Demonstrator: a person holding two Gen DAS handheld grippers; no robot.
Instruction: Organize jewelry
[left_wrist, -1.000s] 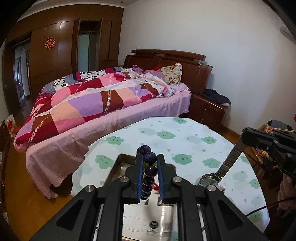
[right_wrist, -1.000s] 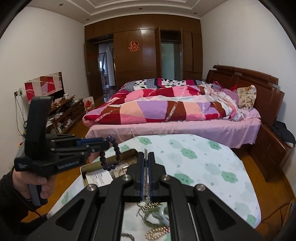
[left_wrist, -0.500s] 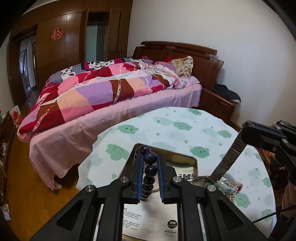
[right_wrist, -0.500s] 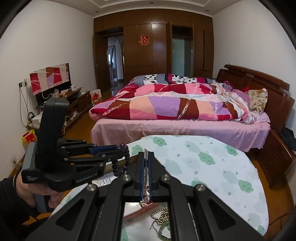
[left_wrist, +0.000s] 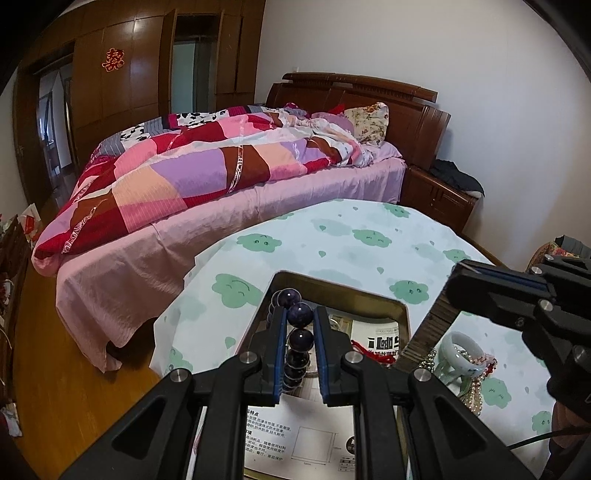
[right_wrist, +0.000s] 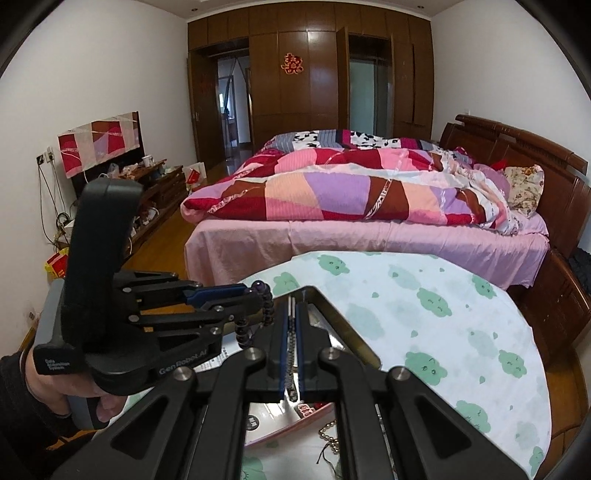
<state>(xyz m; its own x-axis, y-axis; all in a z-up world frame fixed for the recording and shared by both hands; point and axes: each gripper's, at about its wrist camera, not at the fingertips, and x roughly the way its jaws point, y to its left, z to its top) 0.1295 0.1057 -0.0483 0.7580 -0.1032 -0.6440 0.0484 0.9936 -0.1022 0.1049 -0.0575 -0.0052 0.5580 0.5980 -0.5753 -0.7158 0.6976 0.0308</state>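
My left gripper is shut on a dark purple bead bracelet and holds it above an open metal tin on the table. The same bracelet hangs from the left gripper in the right wrist view. My right gripper is shut on a metal watch band; the band slopes down from the right gripper's fingers toward the tin's right side. A pale jade bangle, pearl and gold bead strands and a red cord lie by the tin.
The round table wears a cloth with green cloud prints. A printed leaflet lies in the tin. A bed with a patchwork quilt stands just beyond the table. A low cabinet lines the left wall.
Both grippers have moved forward over the tin, which now lies under the left gripper. The watch band has come nearer the tin's right edge. Both grips are unchanged.
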